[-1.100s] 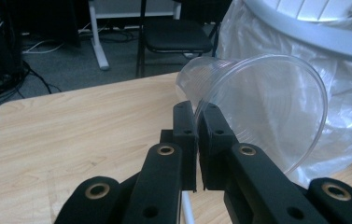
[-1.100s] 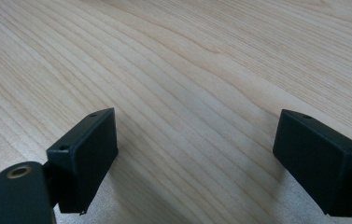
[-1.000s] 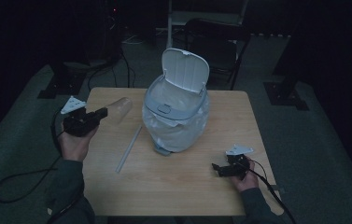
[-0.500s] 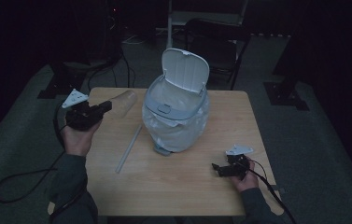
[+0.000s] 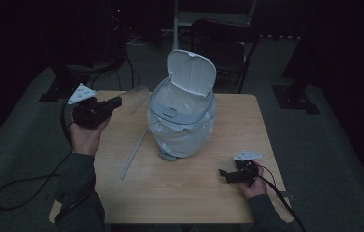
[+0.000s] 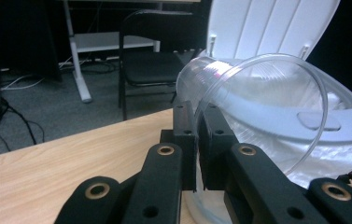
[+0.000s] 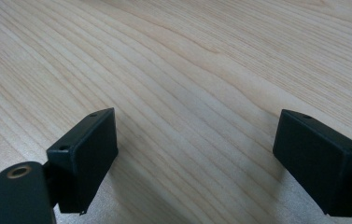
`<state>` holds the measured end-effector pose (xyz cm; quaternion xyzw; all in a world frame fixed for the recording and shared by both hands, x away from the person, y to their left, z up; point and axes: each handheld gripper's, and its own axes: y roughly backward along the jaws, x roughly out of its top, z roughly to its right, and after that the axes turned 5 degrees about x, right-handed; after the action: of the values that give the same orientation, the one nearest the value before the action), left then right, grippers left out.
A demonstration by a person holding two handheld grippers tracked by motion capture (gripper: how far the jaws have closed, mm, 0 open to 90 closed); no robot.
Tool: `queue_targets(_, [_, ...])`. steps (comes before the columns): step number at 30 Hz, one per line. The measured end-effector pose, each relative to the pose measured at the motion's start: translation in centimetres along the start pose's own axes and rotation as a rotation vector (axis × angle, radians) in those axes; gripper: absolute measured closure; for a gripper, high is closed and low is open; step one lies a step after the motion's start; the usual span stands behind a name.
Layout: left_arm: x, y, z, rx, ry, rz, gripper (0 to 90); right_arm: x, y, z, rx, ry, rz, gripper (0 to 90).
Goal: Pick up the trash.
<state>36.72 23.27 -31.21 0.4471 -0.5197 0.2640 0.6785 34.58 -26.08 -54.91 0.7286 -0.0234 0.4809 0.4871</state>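
Right gripper point(image 5: 237, 175): nearest the person's edge of the table point(image 5: 189, 203), low over the bare wood at the right; in the right gripper view its fingers point(image 7: 87, 154) stand wide apart with nothing between them.
Right hand point(image 5: 251, 180): wrapped around that gripper from behind, cable trailing off toward the table corner.
Strip point(image 5: 133, 154): a long pale strip or rod lying flat on the table, left of the bin's foot and apart from both grippers; too dim to tell what it is made of.
Left hand point(image 5: 87, 137): raised above the table's left edge, dark sleeve below it.
Left gripper point(image 5: 113, 103): held up off the table, pointing across toward the bin; fingers point(image 6: 187, 135) pressed together on the wall of the clear cup.
Clear cup point(image 6: 257, 93): thin transparent plastic, lying on its side in the air, pinched at its rim, open mouth turned toward the gripper's camera; it sits just beside the bin's open top, probably not touching it.
Bin point(image 5: 182, 128): small white bin at mid-table, lined with a white bag.
Lid point(image 5: 191, 72): flipped up and standing open at the back.
Chair point(image 5: 228, 41): dark folding chair behind the table's far edge.
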Motion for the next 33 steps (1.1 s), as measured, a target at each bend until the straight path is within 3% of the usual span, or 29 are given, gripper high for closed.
queue_targets(21, [2.2,-3.4,2.5,-0.075,-0.025,-0.014,87.3,0.0,0.0,0.0,0.000,0.000,0.001,12.8])
queue_targets(33, [2.8,-4.9,3.7,-0.097,-0.037,-0.027,87.2,0.0,0.0,0.0,-0.001,0.000,0.001,12.9])
